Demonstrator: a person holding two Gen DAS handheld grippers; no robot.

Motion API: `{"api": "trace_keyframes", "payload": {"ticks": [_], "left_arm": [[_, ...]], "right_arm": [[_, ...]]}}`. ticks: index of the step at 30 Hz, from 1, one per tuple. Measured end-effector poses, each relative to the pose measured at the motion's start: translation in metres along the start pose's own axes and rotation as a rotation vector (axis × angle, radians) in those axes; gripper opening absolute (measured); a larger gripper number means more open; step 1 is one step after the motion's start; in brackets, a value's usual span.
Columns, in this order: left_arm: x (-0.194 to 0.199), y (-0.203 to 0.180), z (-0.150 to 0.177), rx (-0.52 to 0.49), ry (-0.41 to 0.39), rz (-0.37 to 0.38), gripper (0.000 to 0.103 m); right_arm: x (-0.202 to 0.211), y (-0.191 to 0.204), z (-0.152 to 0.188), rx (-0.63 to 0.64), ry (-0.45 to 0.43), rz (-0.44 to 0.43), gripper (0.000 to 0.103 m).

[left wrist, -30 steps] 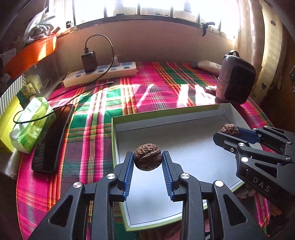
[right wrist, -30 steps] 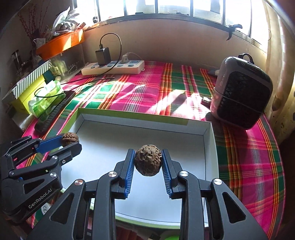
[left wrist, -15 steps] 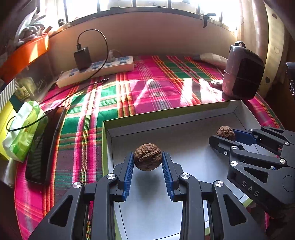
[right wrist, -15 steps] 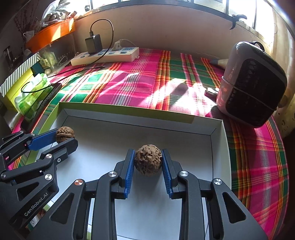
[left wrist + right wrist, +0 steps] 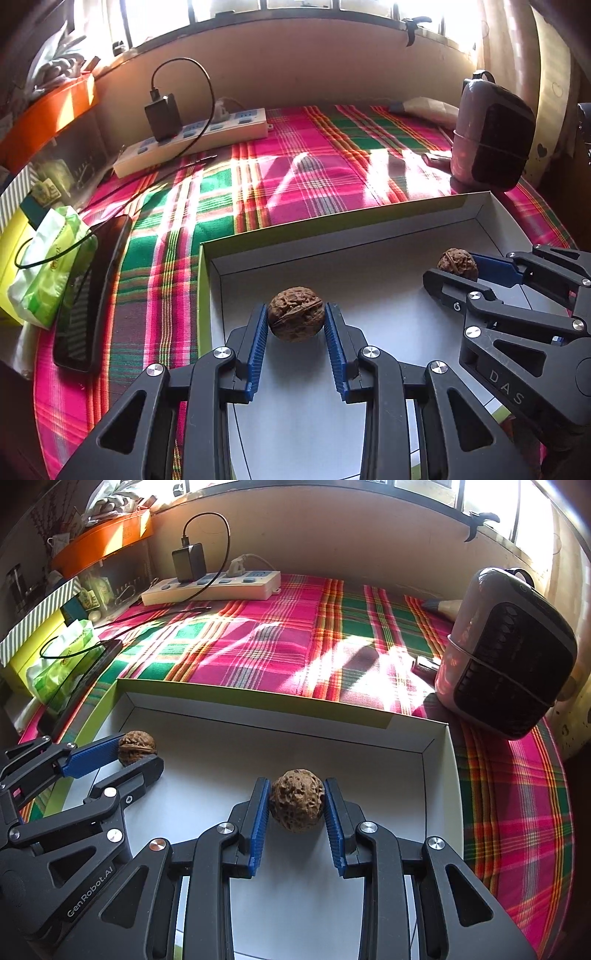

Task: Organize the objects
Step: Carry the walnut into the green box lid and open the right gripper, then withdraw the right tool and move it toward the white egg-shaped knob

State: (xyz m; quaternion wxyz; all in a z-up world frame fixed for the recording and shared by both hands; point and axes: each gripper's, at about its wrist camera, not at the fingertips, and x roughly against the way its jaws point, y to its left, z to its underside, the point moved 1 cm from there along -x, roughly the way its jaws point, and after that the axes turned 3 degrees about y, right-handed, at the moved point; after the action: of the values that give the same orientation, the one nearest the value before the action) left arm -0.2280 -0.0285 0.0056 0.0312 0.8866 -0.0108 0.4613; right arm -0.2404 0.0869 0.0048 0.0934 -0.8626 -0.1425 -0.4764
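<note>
Each gripper holds a brown walnut over a shallow white box with green outer sides [image 5: 369, 221] [image 5: 258, 698]. My left gripper [image 5: 296, 321] is shut on a smoother, ridged walnut [image 5: 296, 318], above the box's left part. In the right wrist view that same gripper [image 5: 138, 749] comes in from the left with its walnut [image 5: 136, 743]. My right gripper [image 5: 296, 801] is shut on a rounder, pitted walnut [image 5: 296, 799]. From the left wrist view it [image 5: 458, 267] enters from the right, its walnut [image 5: 457, 261] near the box's right wall.
The box lies on a pink and green plaid cloth [image 5: 295, 177]. A small heater [image 5: 506, 657] stands right of the box. A power strip with a black charger [image 5: 192, 136] lies at the back. A phone [image 5: 88, 295], tissue pack [image 5: 48, 266] and boxes sit left.
Both grippers have moved forward and sunk a little over the box, each keeping its walnut. Over the last half second they have stayed nearly still.
</note>
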Motion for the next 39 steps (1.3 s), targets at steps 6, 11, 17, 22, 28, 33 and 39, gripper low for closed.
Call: {"api": "trace_keyframes", "payload": {"ticks": [6, 11, 17, 22, 28, 33, 39], "left_arm": [[0.0, -0.001, -0.001, -0.004, 0.001, -0.004, 0.03], [0.0, -0.001, 0.0, -0.002, 0.003, 0.001, 0.032], [0.01, -0.001, 0.003, -0.003, -0.008, -0.011, 0.04], [0.023, 0.003, 0.01, 0.009, -0.023, -0.01, 0.04], [0.043, 0.005, 0.022, 0.024, -0.048, 0.0, 0.041], [0.059, 0.006, 0.032, 0.027, -0.068, 0.012, 0.041], [0.076, 0.01, 0.046, 0.041, -0.089, 0.018, 0.041]], "right_arm": [[0.0, -0.002, 0.001, -0.01, 0.002, -0.003, 0.031], [0.002, -0.003, 0.002, -0.025, 0.003, -0.01, 0.047], [0.009, -0.007, 0.006, -0.037, -0.009, -0.002, 0.051], [0.021, -0.01, 0.012, -0.058, -0.031, -0.004, 0.054], [0.039, -0.013, 0.022, -0.079, -0.063, -0.009, 0.055], [0.053, -0.015, 0.033, -0.092, -0.078, -0.011, 0.055], [0.071, -0.017, 0.048, -0.112, -0.107, -0.015, 0.055]]}}
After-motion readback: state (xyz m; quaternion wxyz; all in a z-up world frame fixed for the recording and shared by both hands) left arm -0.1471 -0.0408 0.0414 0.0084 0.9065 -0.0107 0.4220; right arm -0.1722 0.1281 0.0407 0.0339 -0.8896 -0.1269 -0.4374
